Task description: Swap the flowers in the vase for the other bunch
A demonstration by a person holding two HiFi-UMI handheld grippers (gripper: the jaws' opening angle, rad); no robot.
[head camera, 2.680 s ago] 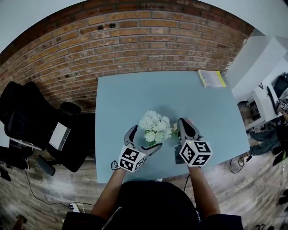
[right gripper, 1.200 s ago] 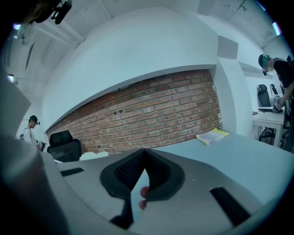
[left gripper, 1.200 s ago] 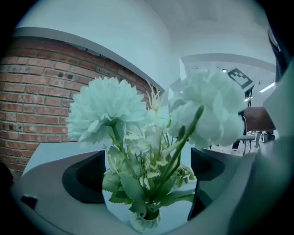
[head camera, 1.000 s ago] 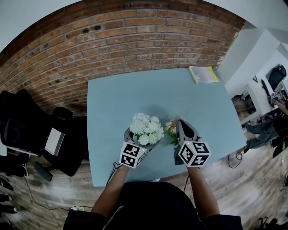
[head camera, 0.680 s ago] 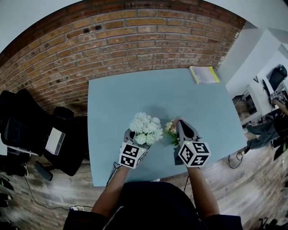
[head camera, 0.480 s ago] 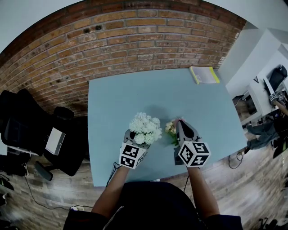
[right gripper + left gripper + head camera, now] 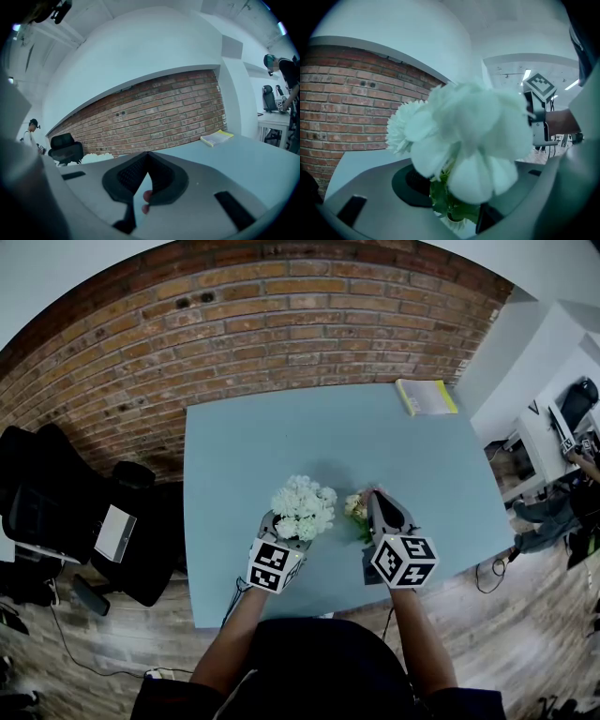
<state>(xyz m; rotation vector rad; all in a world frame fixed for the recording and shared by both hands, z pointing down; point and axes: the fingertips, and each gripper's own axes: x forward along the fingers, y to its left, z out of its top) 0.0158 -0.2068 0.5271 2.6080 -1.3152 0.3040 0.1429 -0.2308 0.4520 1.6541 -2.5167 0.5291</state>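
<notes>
Two left gripper (image 7: 452, 213) fingers have just closed in and pinch the white bunch (image 7: 303, 507), probably to lift it out; right gripper (image 7: 146, 161) fingers together.

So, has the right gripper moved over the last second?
No. The right gripper keeps its place against the near edge of the table and the yellow book.

- The worktop (image 7: 281, 427) is smooth and matt, pale blue.
- The wall (image 7: 253, 324) is rough red brick.
- The floor (image 7: 525, 624) is made of wood planks.
- The white flowers (image 7: 303, 507) look soft and fluffy.
- The right gripper (image 7: 148, 154) is smooth, dull grey plastic. Its pads (image 7: 131, 173) are black and bumpy.
</notes>
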